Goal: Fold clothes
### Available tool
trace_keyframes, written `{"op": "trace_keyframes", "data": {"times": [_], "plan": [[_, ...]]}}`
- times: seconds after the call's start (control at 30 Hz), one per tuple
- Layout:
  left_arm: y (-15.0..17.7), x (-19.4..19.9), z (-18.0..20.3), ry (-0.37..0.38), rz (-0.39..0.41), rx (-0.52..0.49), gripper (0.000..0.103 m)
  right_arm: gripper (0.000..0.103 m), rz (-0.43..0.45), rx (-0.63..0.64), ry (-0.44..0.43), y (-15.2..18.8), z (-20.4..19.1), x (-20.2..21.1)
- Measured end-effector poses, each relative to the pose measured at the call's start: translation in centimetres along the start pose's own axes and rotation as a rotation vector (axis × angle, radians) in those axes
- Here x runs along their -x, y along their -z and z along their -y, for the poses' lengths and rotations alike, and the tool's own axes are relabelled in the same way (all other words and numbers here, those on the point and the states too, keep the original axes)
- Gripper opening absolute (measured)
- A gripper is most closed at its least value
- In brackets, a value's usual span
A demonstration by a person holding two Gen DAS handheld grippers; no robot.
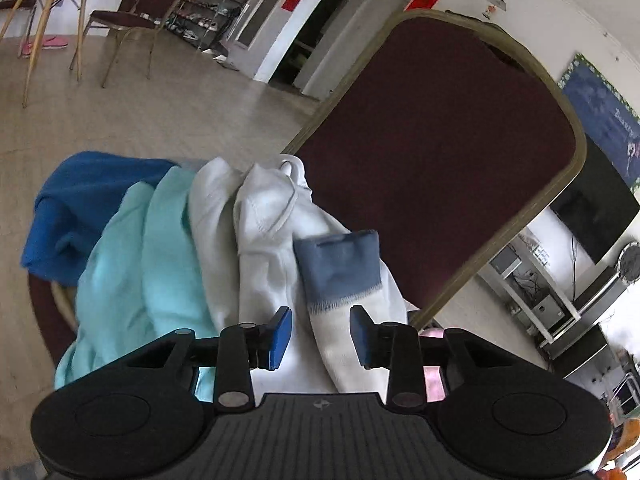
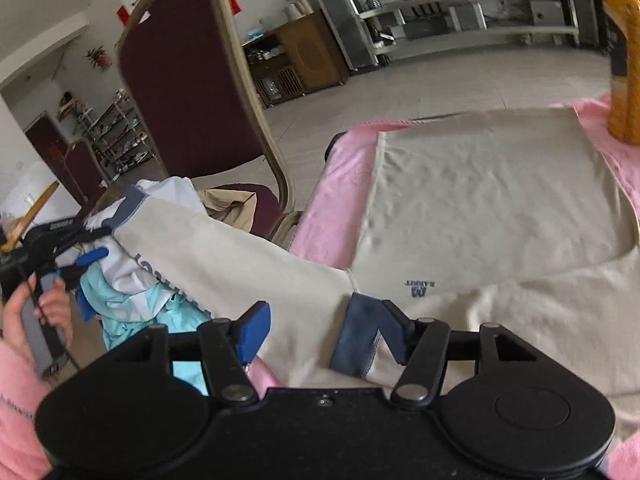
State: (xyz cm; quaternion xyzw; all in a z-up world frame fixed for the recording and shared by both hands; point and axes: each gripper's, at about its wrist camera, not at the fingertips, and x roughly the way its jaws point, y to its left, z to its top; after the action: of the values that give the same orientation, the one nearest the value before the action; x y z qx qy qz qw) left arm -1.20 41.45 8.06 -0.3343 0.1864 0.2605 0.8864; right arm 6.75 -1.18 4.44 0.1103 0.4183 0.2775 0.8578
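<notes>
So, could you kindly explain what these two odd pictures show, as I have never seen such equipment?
A person holds two handheld tools, each with a fisheye camera looking along its two blue-padded fingers. The left view shows the left gripper, open, over the cream sweatshirt's blue-cuffed sleeve, among a heap of turquoise and blue clothes on a maroon padded chair. The right view shows the right gripper, open above the sweatshirt's other blue cuff; its cream body lies spread on a pink cover. Neither grips anything yet.
</notes>
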Motion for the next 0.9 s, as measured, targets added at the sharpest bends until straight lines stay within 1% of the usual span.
{"op": "trace_keyframes", "data": {"times": [0.1,0.2,0.23,0.27,0.3,0.33,0.37,0.43,0.53,0.63,0.77,0.87,0.9], "plan": [[-0.4,-1.7,0.1,0.008,-0.005,-0.014,0.031,0.06,0.0,0.0,0.014,0.0,0.1,-0.2],[-0.5,-2.4,0.5,0.026,-0.003,-0.011,0.03,0.06,0.0,-0.003,0.027,-0.1,0.3,-0.4],[-0.5,-2.5,0.6,0.028,-0.003,-0.009,0.027,0.06,-0.002,-0.012,0.029,-0.1,0.5,-0.5],[-0.5,-2.5,0.9,0.025,-0.005,-0.012,0.019,0.06,-0.003,-0.02,0.031,-0.1,0.8,-0.6],[-0.5,-2.5,1.1,0.02,-0.007,-0.015,0.016,0.06,-0.003,-0.028,0.031,-0.2,1.0,-0.5],[-0.4,-2.2,1.2,0.011,-0.004,-0.025,0.008,0.06,-0.003,-0.036,0.031,-0.1,1.3,-0.5],[-0.5,-1.9,1.2,0.009,0.005,-0.047,0.004,0.06,-0.001,-0.043,0.028,-0.1,1.5,-0.4],[-0.3,-0.8,2.4,0.0,0.035,-0.111,0.004,0.061,0.005,-0.06,0.019,-0.1,2.4,0.1],[0.3,1.6,4.8,0.009,0.086,-0.208,0.004,0.061,0.022,-0.087,0.006,-0.1,3.8,1.5],[1.7,4.6,8.9,0.041,0.152,-0.338,0.004,0.061,0.042,-0.123,0.001,0.1,6.4,3.6],[5.8,8.7,14.5,0.106,0.232,-0.511,0.004,0.062,0.086,-0.201,0.026,0.8,11.4,6.7],[9.4,11.5,18.8,0.163,0.29,-0.639,0.004,0.062,0.117,-0.28,0.072,1.3,16.1,8.2],[11.0,12.5,20.1,0.178,0.311,-0.685,0.004,0.062,0.126,-0.3,0.084,1.5,17.6,8.5]]}}
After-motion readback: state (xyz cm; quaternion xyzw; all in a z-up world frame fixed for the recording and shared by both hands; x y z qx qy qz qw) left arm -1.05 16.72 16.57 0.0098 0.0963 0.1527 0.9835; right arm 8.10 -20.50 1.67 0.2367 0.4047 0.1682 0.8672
